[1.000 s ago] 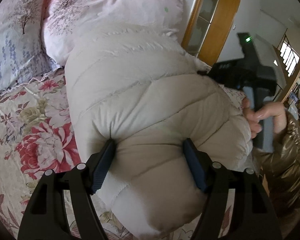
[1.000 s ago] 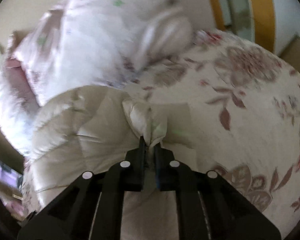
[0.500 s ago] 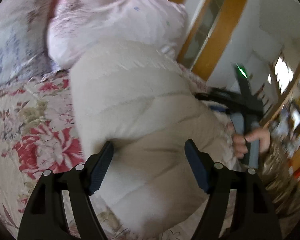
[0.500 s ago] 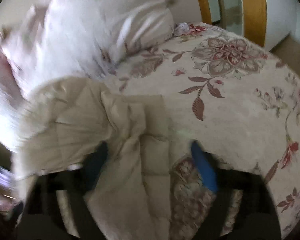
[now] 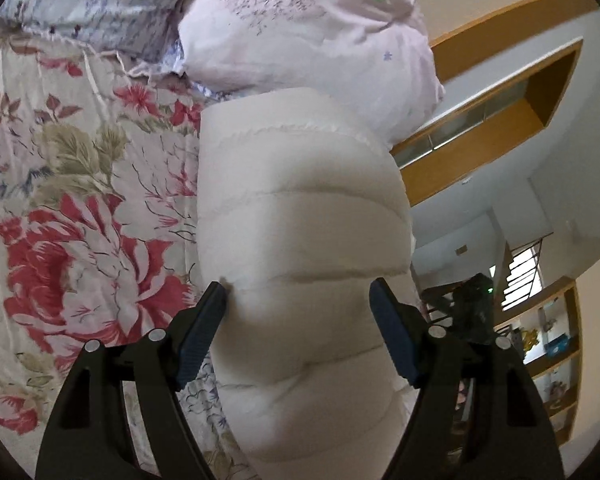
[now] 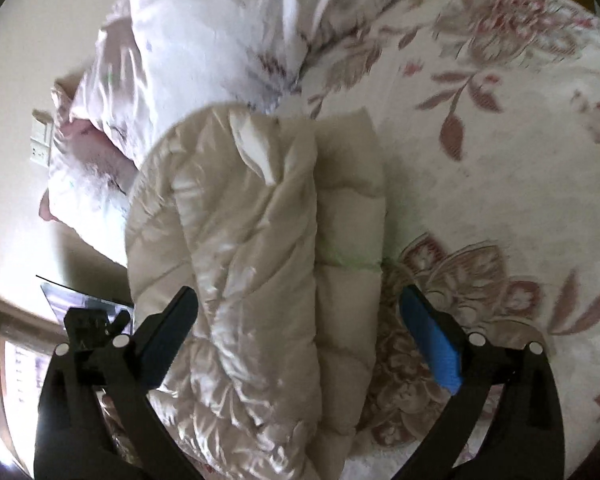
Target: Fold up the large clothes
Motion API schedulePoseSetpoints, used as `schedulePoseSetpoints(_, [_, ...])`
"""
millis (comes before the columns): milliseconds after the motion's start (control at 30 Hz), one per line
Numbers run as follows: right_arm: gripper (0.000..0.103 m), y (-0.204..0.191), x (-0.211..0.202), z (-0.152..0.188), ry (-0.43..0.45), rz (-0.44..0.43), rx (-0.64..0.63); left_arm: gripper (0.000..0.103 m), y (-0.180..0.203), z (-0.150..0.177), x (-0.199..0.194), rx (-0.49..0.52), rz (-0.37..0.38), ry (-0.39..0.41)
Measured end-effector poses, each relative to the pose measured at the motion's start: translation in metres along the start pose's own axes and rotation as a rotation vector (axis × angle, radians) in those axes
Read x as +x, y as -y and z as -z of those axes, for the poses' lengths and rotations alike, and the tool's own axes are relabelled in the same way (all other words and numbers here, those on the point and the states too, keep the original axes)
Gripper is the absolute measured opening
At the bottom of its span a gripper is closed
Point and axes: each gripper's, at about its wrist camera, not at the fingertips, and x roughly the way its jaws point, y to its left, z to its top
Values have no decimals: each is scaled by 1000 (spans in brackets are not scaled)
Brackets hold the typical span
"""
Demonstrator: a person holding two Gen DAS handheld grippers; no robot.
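A cream quilted puffer jacket (image 5: 300, 232) lies folded in a thick bundle on the floral bedspread (image 5: 80, 208). My left gripper (image 5: 298, 300) is open, its jaws wide to either side of the bundle's near end. In the right wrist view the same jacket (image 6: 260, 240) shows its shiny beige quilting with a flap folded over. My right gripper (image 6: 298, 308) is open above its near end, holding nothing.
A pink floral pillow (image 5: 308, 28) and a blue-patterned pillow (image 5: 100, 4) lie beyond the jacket at the head of the bed. The pink pillow also shows in the right wrist view (image 6: 204, 40). A wooden door frame (image 5: 472, 152) and shelves (image 5: 552, 344) stand to the right.
My right gripper has let go of the jacket fold it pinched and opened wide. My left gripper stayed open and swung, so the bundle now looks upright in its view.
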Motion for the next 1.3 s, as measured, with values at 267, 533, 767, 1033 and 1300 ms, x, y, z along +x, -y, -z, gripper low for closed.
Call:
schedulePoseSetpoints(267, [101, -1, 34, -1, -131, -101, -14, 84, -10, -9, 21, -55, 49, -43])
schedulePoseSetpoints(533, [101, -23, 56, 4, -210, -156, -100, 88, -21, -7, 37, -113, 108, -76])
schedulePoseSetpoints(767, [89, -35, 66, 11, -226, -204, -127, 88, -19, -2, 39, -116, 147, -79])
schedulePoseSetpoints(1033, [49, -40, 61, 18, -195, -332, -105, 66, -12, 5, 25, -113, 206, -45])
schedulePoseSetpoints(1300, [35, -71, 45, 25, -144, -355, -165, 55, 5, 6, -6, -43, 226, 17])
